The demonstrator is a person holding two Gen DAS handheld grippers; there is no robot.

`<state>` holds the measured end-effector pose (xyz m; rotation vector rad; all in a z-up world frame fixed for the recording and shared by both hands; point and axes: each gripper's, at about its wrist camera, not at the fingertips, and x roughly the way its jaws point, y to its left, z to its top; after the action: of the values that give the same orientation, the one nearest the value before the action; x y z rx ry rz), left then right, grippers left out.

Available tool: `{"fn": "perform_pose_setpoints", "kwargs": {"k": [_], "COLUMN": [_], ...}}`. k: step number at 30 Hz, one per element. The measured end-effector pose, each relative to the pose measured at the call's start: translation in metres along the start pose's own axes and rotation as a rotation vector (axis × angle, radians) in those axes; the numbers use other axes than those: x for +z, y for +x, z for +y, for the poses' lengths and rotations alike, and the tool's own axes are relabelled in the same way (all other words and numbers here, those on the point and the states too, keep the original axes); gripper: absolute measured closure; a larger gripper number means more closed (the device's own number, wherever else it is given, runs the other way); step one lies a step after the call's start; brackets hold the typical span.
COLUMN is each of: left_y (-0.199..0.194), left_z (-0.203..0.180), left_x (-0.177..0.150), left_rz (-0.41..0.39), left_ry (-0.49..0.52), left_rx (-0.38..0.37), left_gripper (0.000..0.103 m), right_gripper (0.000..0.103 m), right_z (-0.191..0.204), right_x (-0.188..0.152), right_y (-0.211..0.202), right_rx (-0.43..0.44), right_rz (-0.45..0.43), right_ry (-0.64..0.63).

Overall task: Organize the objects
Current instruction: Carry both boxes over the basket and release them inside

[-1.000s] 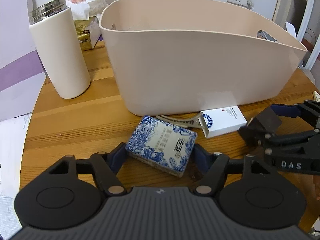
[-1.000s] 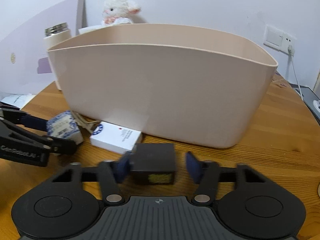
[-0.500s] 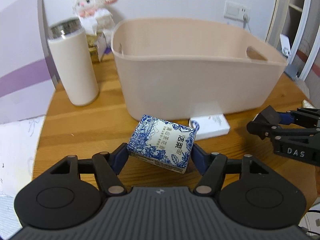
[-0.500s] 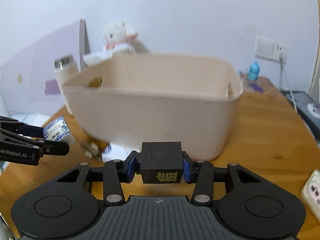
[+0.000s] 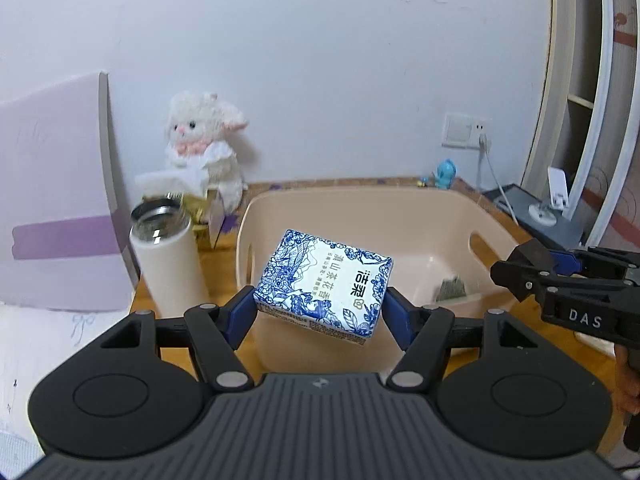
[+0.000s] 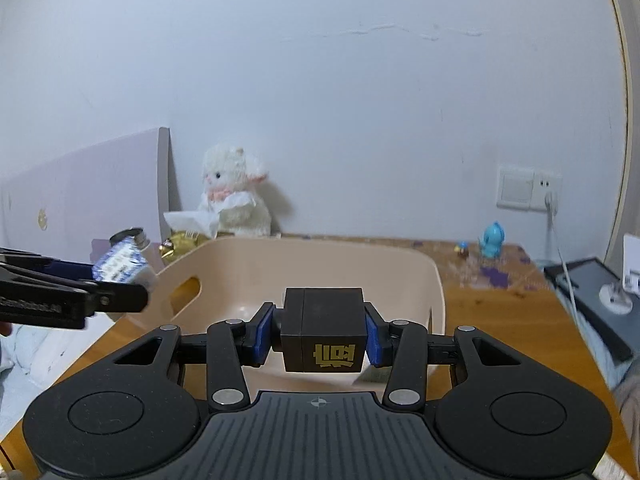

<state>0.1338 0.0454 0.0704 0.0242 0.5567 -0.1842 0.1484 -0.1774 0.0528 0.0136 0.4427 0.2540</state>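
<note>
Above the bin (image 5: 496, 224), a tissue pack (image 5: 324, 282) is pinched by the left gripper (image 5: 320, 312) and a black box (image 6: 324, 328) by the right gripper (image 6: 319, 338), both seemingly held high for dropping inside.

Even indoor light, soft shadows, fisheye edges, slight blur.

The blue-and-white tissue pack (image 5: 324, 284), gripped in the left tongs (image 5: 320, 308), bears the brand "洁柔" and the line "青山茶花香", printed upside down. The right tongs (image 5: 520, 270) carry white letters "DAS" on their side. The black box (image 6: 323, 330) shows a gold character, inverted and not legible.
</note>
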Motion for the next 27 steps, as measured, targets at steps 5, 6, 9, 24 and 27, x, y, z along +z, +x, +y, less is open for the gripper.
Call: {"fn": "perform_pose_setpoints", "kwargs": {"k": [5, 6, 9, 24, 27], "left_y": [0.025, 0.032, 0.058, 0.102, 0.087], "left_z": [-0.013, -0.015, -0.02, -0.015, -0.013], "left_x": [0.019, 0.021, 0.024, 0.012, 0.014], "left_rz": [0.006, 0.017, 0.056, 0.16, 0.142], "left_ry": [0.026, 0.029, 0.032, 0.008, 0.009], "left_rx": [0.006, 0.011, 0.025, 0.067, 0.078], "left_gripper": [0.034, 0.034, 0.034, 0.032, 0.02], "right_gripper": [0.061, 0.061, 0.061, 0.023, 0.011], "right_z": [-0.01, -0.011, -0.012, -0.002, 0.001], "right_x": [0.005, 0.004, 0.0, -0.015, -0.014], "right_y": [0.032, 0.041, 0.062, 0.067, 0.052], "right_rx": [-0.008, -0.01, -0.025, -0.064, -0.062], "right_rz": [0.049, 0.064, 0.12, 0.155, 0.128], "right_ry": [0.007, 0.009, 0.019, -0.014, -0.023]}}
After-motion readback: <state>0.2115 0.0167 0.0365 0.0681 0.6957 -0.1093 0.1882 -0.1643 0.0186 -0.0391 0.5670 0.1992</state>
